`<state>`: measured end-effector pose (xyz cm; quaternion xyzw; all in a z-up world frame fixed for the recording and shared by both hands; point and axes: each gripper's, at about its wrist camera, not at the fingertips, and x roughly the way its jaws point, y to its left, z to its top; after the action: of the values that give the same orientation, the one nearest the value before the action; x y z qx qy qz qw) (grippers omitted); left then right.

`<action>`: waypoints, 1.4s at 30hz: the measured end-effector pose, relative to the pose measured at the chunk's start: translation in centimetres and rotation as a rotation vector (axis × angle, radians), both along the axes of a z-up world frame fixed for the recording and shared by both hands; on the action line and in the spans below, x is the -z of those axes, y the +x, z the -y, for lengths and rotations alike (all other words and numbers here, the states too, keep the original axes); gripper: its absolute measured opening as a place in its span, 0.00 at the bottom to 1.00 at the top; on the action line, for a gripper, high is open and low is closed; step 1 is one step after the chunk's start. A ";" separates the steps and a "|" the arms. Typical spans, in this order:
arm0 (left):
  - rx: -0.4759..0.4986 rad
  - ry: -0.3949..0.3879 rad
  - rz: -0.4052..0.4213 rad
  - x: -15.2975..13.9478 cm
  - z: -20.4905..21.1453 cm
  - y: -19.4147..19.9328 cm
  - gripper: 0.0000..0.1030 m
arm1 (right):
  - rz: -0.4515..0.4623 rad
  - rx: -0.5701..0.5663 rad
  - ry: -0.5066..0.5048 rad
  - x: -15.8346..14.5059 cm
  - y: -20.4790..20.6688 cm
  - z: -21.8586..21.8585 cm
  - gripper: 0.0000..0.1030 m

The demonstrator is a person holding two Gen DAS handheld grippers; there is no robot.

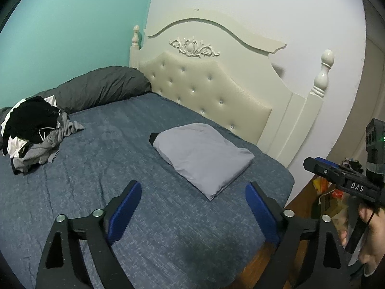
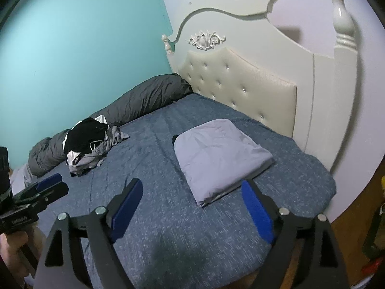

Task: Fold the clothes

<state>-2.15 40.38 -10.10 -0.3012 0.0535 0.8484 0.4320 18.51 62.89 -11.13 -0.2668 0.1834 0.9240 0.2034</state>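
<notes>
A folded light grey garment [image 1: 204, 156] lies flat on the blue bed cover [image 1: 120, 168] near the headboard; it also shows in the right wrist view [image 2: 221, 156]. A heap of unfolded black, white and grey clothes [image 1: 33, 134] sits at the bed's far left side, also in the right wrist view [image 2: 91, 144]. My left gripper [image 1: 193, 187] is open and empty, held above the bed short of the folded garment. My right gripper [image 2: 190, 187] is open and empty, just short of the folded garment's near corner.
A dark grey duvet roll [image 1: 96, 89] lies along the teal wall [image 1: 60, 36]. A cream tufted headboard [image 1: 204, 82] stands behind the bed. Wooden floor with bags [image 1: 329, 192] lies past the bed's right edge.
</notes>
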 end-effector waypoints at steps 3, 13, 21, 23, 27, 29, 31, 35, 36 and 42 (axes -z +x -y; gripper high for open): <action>-0.003 -0.004 -0.016 -0.3 0.7 0.8 0.94 | -0.001 0.000 0.018 -0.5 0.7 1.5 0.85; -0.008 0.002 -0.041 -0.6 2.6 2.7 1.00 | 0.006 0.026 0.039 -0.1 2.3 4.6 0.97; -0.026 0.007 -0.035 -0.3 4.3 3.5 1.00 | 0.007 0.041 0.067 0.0 3.6 6.6 0.98; -0.026 0.013 -0.035 -0.3 4.7 3.7 1.00 | 0.006 0.038 0.064 0.0 3.9 7.0 0.98; -0.019 0.005 -0.036 -0.2 5.1 4.3 1.00 | 0.005 0.039 0.074 -0.1 4.6 7.7 0.99; -0.015 0.002 -0.037 -0.1 5.2 4.7 1.00 | 0.002 0.041 0.076 -0.2 5.0 8.1 0.99; -0.020 0.005 -0.033 0.1 5.4 5.0 1.00 | -0.002 0.043 0.076 -0.4 5.3 8.3 0.99; -0.024 0.010 -0.029 0.2 5.8 5.5 1.00 | -0.004 0.036 0.085 -0.5 5.5 8.8 0.99; -0.023 0.012 -0.031 0.2 5.9 5.6 1.00 | -0.003 0.035 0.089 -0.6 5.6 8.9 0.99; -0.027 0.002 -0.053 0.1 6.0 6.2 1.00 | -0.004 0.030 0.095 -0.6 6.0 9.6 0.99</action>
<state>4.07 34.34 -10.16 -0.2789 0.0602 0.8618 0.4194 24.51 53.26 -10.52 -0.2522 0.1436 0.9291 0.2291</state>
